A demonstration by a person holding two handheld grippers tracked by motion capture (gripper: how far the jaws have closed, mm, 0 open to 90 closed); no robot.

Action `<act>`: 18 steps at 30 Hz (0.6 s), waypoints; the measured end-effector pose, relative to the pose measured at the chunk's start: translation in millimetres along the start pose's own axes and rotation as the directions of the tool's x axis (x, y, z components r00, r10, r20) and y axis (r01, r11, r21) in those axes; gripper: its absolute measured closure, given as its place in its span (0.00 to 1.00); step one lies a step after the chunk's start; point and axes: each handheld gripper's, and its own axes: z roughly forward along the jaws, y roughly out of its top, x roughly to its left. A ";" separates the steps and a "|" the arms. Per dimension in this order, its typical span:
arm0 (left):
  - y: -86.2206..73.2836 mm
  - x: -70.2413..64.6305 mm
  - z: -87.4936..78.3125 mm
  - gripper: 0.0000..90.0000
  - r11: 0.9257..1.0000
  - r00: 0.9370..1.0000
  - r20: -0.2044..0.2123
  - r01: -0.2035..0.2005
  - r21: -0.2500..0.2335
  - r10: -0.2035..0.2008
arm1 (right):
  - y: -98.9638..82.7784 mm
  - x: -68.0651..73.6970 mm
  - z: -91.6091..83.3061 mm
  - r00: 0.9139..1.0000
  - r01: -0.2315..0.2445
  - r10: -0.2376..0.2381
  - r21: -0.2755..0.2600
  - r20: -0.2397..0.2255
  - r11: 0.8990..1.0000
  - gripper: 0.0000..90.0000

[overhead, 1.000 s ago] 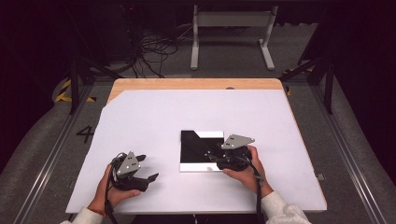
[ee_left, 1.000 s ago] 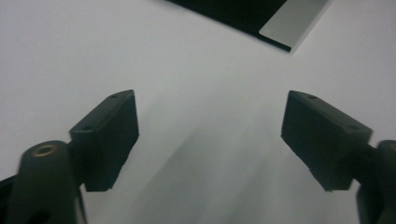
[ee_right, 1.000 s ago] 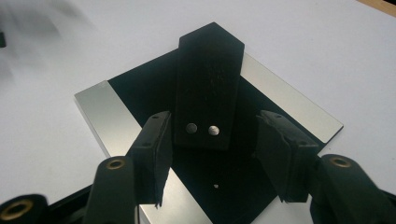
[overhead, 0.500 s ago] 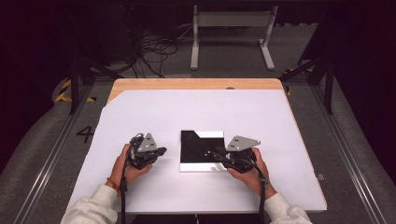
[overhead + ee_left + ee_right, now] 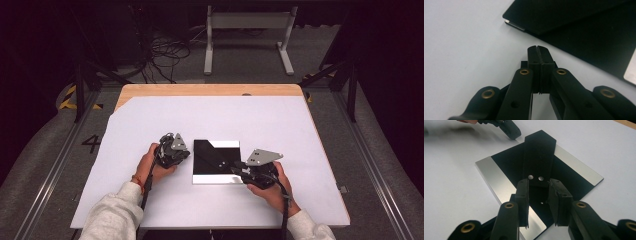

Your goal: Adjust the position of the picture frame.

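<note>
My left gripper (image 5: 539, 50): jaws pressed together, empty, beside black plate (image 5: 212, 160).
My right gripper (image 5: 539, 195): jaws narrowly apart over plate, gripping nothing.

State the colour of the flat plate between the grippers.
Plate: black with silver edge strips, clearest in right gripper view.

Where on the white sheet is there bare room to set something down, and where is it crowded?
Free: the far half of the white sheet, between the wooden table edge and the flat black-and-silver square plate; also the right margin. Crowded: the near middle, where the left gripper and right gripper flank the plate.
</note>
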 end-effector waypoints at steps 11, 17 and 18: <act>3.9 1.2 7.5 1.00 1.000 1.000 0.004 -0.014 0.005 0.014 | -4.1 -3.4 -7.5 1.000 0.003 -0.003 -0.016 0.022 1.000 0.29; 8.9 -1.0 7.8 1.00 0.996 0.997 -0.013 -0.072 0.045 0.073 | -8.8 -2.8 -3.1 1.000 -0.004 0.003 0.020 0.031 1.000 0.28; 10.1 -0.4 7.7 1.00 0.996 0.998 -0.008 -0.069 0.055 0.070 | -9.1 -3.1 -2.4 1.000 -0.010 0.009 0.023 0.029 1.000 0.28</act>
